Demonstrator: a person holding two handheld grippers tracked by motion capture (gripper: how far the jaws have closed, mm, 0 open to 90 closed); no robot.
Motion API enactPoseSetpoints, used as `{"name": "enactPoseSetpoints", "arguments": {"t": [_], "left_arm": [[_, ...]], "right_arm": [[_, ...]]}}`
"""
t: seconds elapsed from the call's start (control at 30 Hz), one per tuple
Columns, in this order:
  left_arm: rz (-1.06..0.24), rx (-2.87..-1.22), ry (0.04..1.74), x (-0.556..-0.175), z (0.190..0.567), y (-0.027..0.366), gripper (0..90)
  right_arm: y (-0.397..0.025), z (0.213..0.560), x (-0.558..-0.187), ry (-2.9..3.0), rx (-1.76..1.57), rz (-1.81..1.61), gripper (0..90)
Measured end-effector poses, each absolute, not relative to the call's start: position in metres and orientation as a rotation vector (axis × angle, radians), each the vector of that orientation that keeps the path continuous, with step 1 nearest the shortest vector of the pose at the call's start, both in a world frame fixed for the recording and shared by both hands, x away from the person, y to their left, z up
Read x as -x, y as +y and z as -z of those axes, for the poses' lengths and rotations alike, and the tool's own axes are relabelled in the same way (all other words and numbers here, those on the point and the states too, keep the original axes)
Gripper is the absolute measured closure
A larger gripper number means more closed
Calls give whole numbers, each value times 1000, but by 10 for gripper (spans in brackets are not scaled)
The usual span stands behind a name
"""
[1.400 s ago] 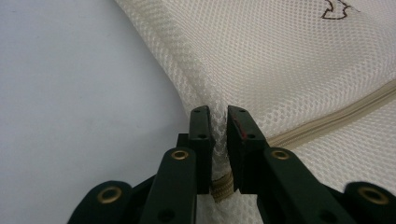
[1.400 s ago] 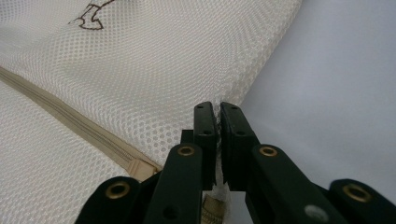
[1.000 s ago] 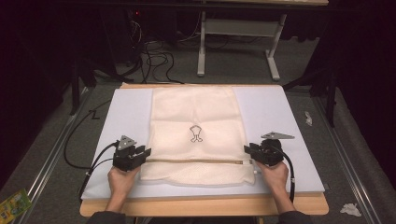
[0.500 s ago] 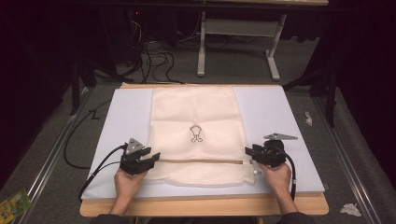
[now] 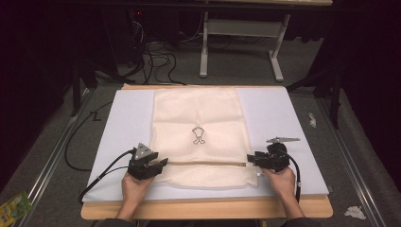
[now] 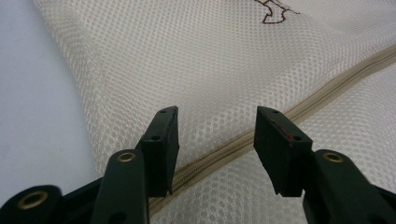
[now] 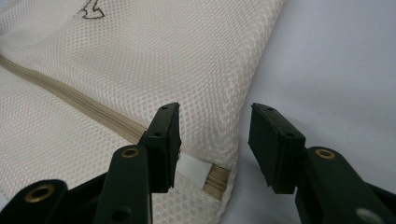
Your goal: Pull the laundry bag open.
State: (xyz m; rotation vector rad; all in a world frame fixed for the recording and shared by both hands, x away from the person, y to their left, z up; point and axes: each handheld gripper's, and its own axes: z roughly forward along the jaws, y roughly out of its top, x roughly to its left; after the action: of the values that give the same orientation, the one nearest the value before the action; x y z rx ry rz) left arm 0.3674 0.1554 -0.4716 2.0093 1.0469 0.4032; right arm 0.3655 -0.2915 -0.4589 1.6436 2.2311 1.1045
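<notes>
Left gripper: held in the person's left hand, at the left edge of the mesh bag. Jaws stand apart with nothing between them; the fingertips hover just over the mesh.
Cable: trails from the left gripper's rear, off the pad's left front corner.
Mesh bag: cream, lies flat on the pale pad, stretching ahead of both grippers and filling the span between them. A small dark printed figure sits ahead of the grippers, about midway.
Zipper: tan line crossing the bag from one gripper to the other. In the left gripper view it passes under the gap between the jaws.
Zipper end: a tan tab beside a white patch at the bag's right edge, just below and between the right gripper's jaws.
Right gripper: held in the person's right hand, at the bag's right edge where the zipper ends. Jaws parted, holding nothing; one fingertip over mesh, the other over bare pad.
Counter: wooden edge shows nearer the person than both grippers.
Obstructions: nothing lies between either gripper and the bag.
Surroundings: white scraps on the floor, well right of the right gripper; a green packet well left of the left gripper.
</notes>
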Motion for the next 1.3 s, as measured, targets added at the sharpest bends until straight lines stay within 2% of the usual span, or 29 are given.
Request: {"name": "enactPoseSetpoints", "arguments": {"t": [0.6,1.3], "left_arm": [[-447,-2069,1040,-368,485,147,467],[-470,-2059,1075,-366,486,143,478]], "right_arm": [[-276,464,-391,2326,-1736,-1078,554],[-274,462,-380,2409,-1733,-1086,527]]}}
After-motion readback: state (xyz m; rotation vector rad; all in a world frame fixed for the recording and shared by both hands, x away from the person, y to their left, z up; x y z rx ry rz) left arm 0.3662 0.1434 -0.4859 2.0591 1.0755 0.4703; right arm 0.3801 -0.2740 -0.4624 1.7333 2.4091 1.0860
